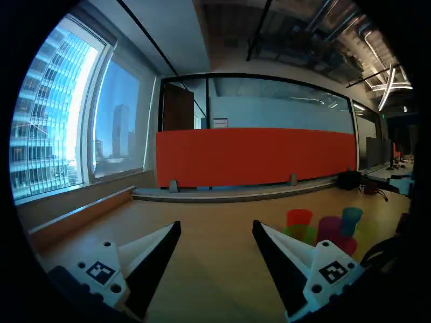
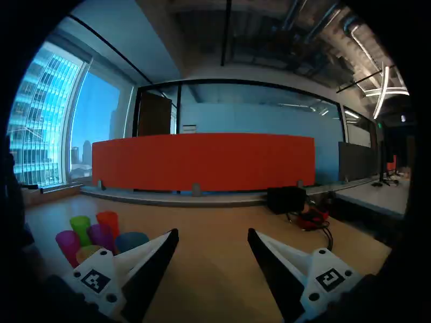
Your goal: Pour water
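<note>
Pouring not yet begun, we judge. Left gripper (image 1: 215,223): fingers spread wide, holding nothing; right gripper (image 2: 211,230) the same. Coloured cups (image 1: 329,226) stand clustered on the bench (image 1: 215,280), between the two grippers. We cannot tell whether any holds water; insides too dim.

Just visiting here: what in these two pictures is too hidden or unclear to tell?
- Cups, left gripper view: the lower ones are partly covered by a finger of the left gripper; what they contain cannot be told from this side angle.
- Dark bag, right gripper view: too shadowed to identify.
- Red item beside it: too small to name.
</note>
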Available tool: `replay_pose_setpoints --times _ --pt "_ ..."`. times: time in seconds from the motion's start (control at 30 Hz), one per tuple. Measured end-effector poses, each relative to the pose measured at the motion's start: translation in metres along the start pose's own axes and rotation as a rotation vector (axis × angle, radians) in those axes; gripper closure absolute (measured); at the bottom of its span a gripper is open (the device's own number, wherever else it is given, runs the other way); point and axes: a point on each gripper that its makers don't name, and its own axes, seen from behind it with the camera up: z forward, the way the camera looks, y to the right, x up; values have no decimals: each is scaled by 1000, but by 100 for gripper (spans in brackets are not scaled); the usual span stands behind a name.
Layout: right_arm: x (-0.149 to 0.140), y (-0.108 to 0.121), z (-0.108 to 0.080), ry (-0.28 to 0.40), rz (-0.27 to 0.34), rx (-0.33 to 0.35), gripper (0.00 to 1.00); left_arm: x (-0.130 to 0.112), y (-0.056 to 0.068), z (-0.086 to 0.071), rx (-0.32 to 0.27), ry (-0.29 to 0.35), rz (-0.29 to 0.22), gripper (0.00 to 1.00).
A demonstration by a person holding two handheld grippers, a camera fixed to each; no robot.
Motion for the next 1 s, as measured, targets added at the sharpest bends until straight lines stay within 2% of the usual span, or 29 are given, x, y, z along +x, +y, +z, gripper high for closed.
replay_pose_setpoints --times 0.17,0.37,0.7,1.0 --pt "26 -2 2 -8 -6 9 0 24 -1 7 -8 3 7 1" --pt "70 -1 6 -15 -5 22 1 69 -5 14 -11 19 23 1" --pt "149 -14 6 11 -31 80 1 136 -8 19 -54 -2 -9 1" --pt "206 -20 7 51 -52 94 1 185 -10 24 -84 -11 -20 1"
